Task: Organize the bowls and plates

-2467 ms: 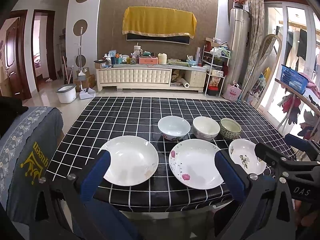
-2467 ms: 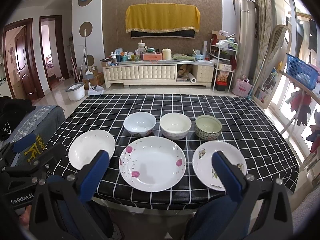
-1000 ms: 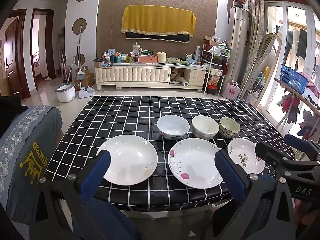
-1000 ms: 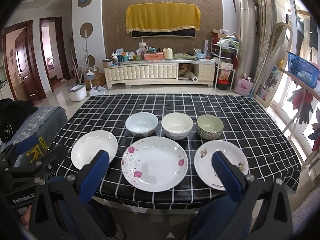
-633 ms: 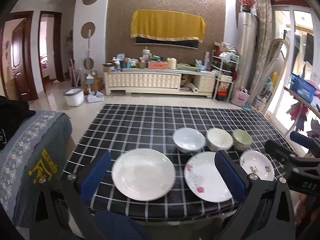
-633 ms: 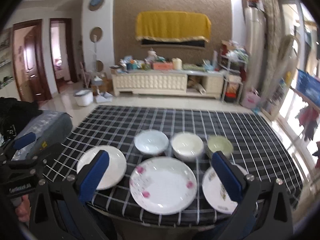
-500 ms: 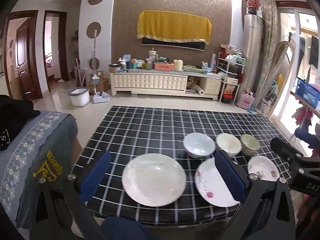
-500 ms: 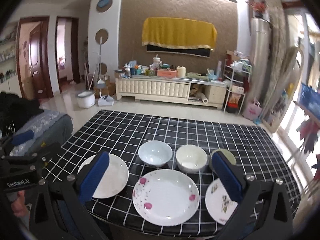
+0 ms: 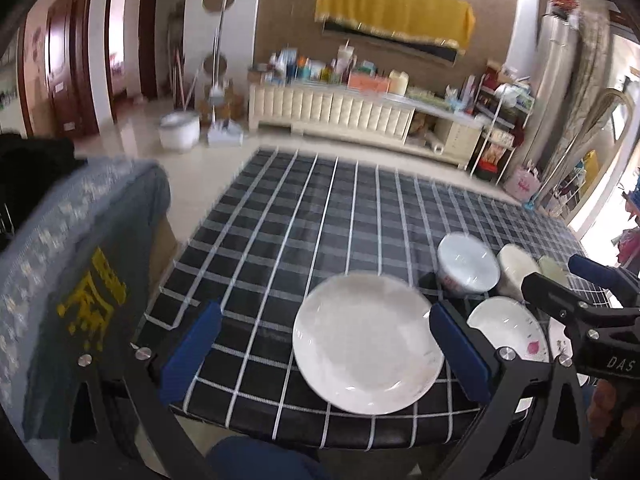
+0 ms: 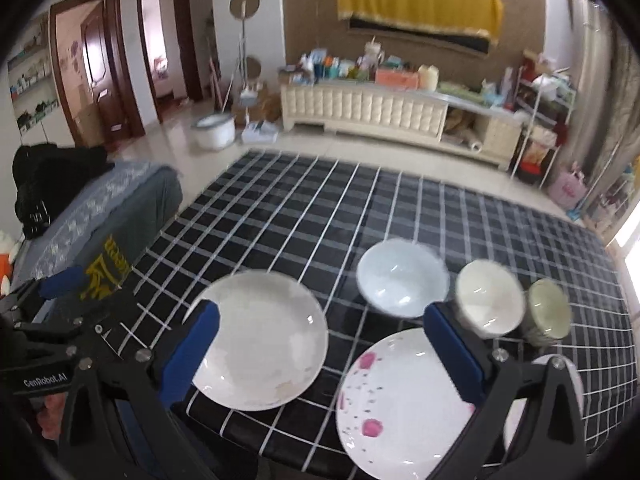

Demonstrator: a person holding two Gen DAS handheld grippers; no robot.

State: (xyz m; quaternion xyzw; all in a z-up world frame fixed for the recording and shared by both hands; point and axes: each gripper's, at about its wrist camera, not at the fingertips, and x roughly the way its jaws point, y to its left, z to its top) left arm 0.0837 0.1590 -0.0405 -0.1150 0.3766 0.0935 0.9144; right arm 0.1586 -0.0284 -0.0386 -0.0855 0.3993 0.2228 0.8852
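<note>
On the black checked tablecloth (image 9: 320, 220) a plain white plate (image 9: 368, 344) lies at the near left. A pink-flowered plate (image 9: 508, 328) lies to its right. Behind them stand a pale blue bowl (image 9: 468, 266), a cream bowl (image 9: 514, 268) and a green bowl (image 9: 552, 272) in a row. My left gripper (image 9: 326, 350) hangs open above the table's front edge, with the plain plate under its right half. My right gripper (image 10: 322, 352) is open too, above the gap between the plain plate (image 10: 260, 340) and the flowered plate (image 10: 400, 400). A third plate (image 10: 576, 380) is mostly hidden behind its right finger.
A chair with a grey embroidered cover (image 9: 80, 260) stands against the table's left side. The far half of the tablecloth (image 10: 320, 208) is bare. Beyond the table are a floor, a white bucket (image 9: 180, 132) and a long cream cabinet (image 9: 332, 108).
Both views have swung to the left and blurred, so the plates and bowls now sit further right in the frames. The dishes have not moved and nothing has been grasped.
</note>
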